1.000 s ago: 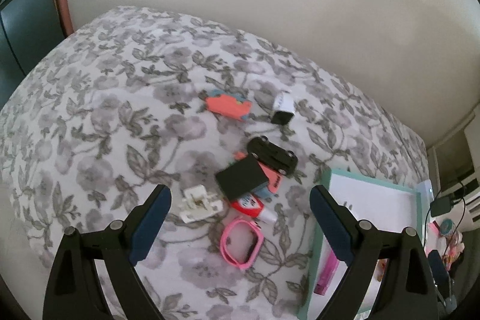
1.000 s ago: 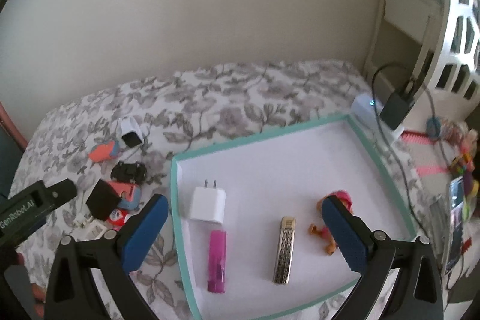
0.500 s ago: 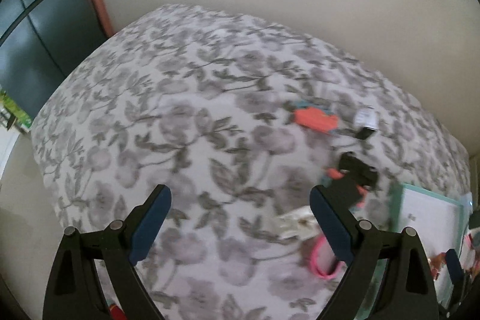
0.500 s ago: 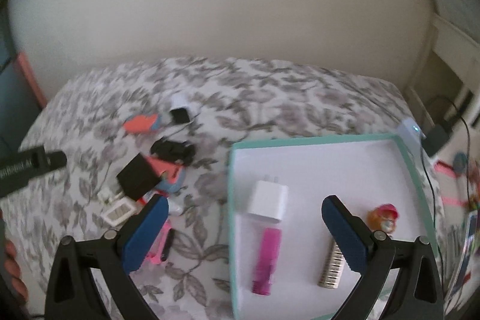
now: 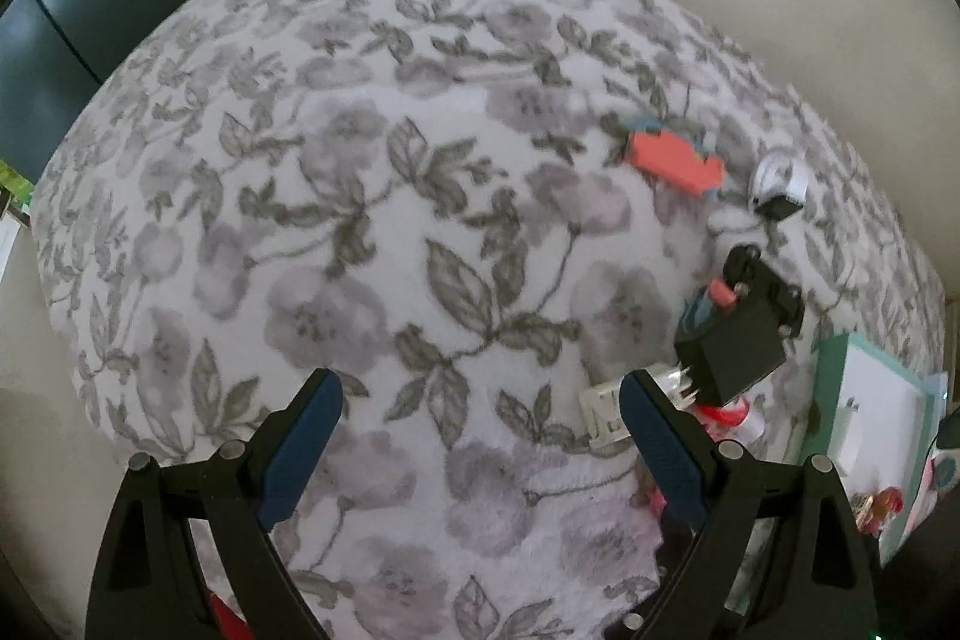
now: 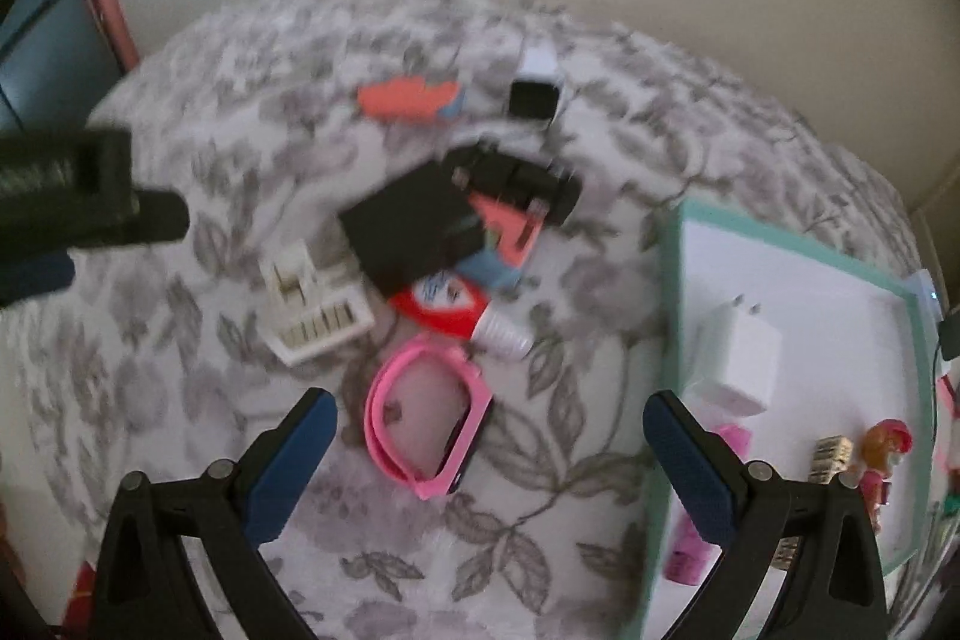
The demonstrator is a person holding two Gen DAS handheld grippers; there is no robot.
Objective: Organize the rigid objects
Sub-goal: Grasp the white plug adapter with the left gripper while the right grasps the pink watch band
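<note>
1. Right gripper (image 6: 489,451) spread wide, nothing between pads, pointing steeply down over floral blanket (image 6: 540,490).
2. Pink watch (image 6: 423,427) just ahead, lying between the right gripper's fingers, untouched.
3. Past it, a loose pile: white clip block (image 6: 312,310) left, red tube (image 6: 456,307) with white cap touching the watch's far end, black box (image 6: 414,229) on top of a coral-and-blue piece (image 6: 504,244), black toy car (image 6: 516,181) behind.
4. Farther: coral block (image 6: 408,100), then small black-and-white cube (image 6: 537,91), both apart from the pile.
5. Right side: teal-rimmed tray (image 6: 672,316) on blanket, holding white charger (image 6: 741,358), pink stick (image 6: 696,538) partly behind right finger, gold bar (image 6: 831,454), small doll (image 6: 885,451).
6. Left gripper (image 5: 480,451) also spread wide and empty, over bare blanket (image 5: 360,250); its body also visible at left edge of right view (image 6: 78,196).
7. Left view: pile beside right finger, black box (image 5: 735,346) uppermost, coral block (image 5: 675,160) and cube (image 5: 779,187) beyond, tray (image 5: 831,400) at far right edge.
8. Blurred frames; finer detail not readable.
</note>
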